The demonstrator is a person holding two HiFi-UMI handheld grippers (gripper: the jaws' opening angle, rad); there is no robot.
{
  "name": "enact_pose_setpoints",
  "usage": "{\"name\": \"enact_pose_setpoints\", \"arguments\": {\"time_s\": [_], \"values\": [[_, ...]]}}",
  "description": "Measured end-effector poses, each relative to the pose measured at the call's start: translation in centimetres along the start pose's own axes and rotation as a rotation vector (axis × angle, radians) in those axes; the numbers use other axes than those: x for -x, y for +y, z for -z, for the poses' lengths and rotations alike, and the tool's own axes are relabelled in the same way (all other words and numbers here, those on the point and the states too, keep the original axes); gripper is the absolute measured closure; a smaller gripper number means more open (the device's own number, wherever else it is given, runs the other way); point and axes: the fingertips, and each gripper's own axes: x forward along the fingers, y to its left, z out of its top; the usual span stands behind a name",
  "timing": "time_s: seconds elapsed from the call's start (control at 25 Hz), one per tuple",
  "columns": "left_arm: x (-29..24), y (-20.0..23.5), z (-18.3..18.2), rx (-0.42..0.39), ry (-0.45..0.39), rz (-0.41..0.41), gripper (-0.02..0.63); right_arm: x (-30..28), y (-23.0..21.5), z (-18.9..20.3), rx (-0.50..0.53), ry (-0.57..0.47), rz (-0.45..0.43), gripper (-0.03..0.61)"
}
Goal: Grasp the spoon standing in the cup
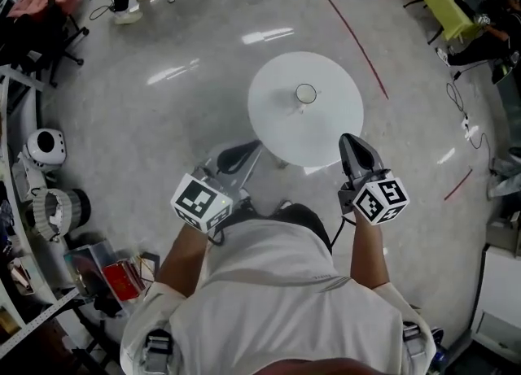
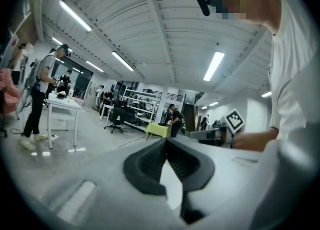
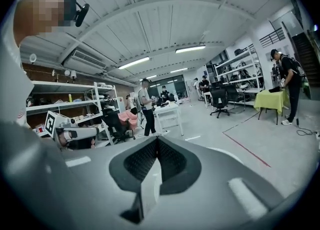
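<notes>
Head view, far left: white rounded robot head with dark eyes [image 1: 45,147] on the floor, red box [image 1: 122,280] nearer the person.

Left gripper [image 1: 254,147]: held low in front of the torso, black-and-white marker cube [image 1: 199,202] facing up, grey body pointing up-right toward the table edge. It is short of the tabletop, or at most just at its near-left rim. In the left gripper view the dark ribbed jaw pads of the left gripper [image 2: 166,141] meet at the tips, with nothing between them. It is closed and empty.

Centre: round white pedestal table [image 1: 342,121] on a glossy grey floor. Small white cup [image 1: 305,93] sits near the table's middle, upright, rim seen from above. The spoon is too small to resolve here, so I can't confirm its lean. The cup is well apart from both grippers, roughly between their lines and further out.

Right gripper [image 1: 348,139]: marker cube [image 1: 381,200] up, dark jaws pointing forward, tip overlapping the table's near-right rim. In the right gripper view the pads of the right gripper [image 3: 156,139] touch at the tips, nothing held. It is closed and empty.

Right side: red tape line [image 1: 358,40] on the floor beyond the table, yellow-green covered table [image 1: 444,3] top right.
</notes>
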Motion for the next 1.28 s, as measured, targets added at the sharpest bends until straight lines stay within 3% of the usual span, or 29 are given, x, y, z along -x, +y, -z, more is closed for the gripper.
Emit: {"name": "enact_pose_setpoints", "arguments": {"time_s": [0.24, 0.52, 0.56, 0.84, 1.28], "values": [[-3.5, 1.6, -0.4, 0.005, 0.012, -0.017, 0.612, -2.6, -4.1, -0.8, -0.022, 0.036, 0.009, 0.574], [-8.7, 2.2, -1.0, 0.017, 0.012, -0.111, 0.612, -5.9, -11.7, -0.4, -0.003, 0.141, 0.023, 0.571], [-9.7, 2.1, -0.9, 0.015, 0.019, -0.121, 0.612, -6.4, -12.9, -0.1, 0.004, 0.16, 0.018, 0.542], [-14.4, 3.1, 0.7, 0.054, 0.051, -0.224, 0.612, -13.1, -20.1, 5.5, 0.012, 0.332, -0.001, 0.49], [-15.1, 4.9, 2.2, 0.086, 0.069, -0.362, 0.612, -21.9, -24.1, 14.4, -0.014, 0.51, -0.02, 0.48]]}}
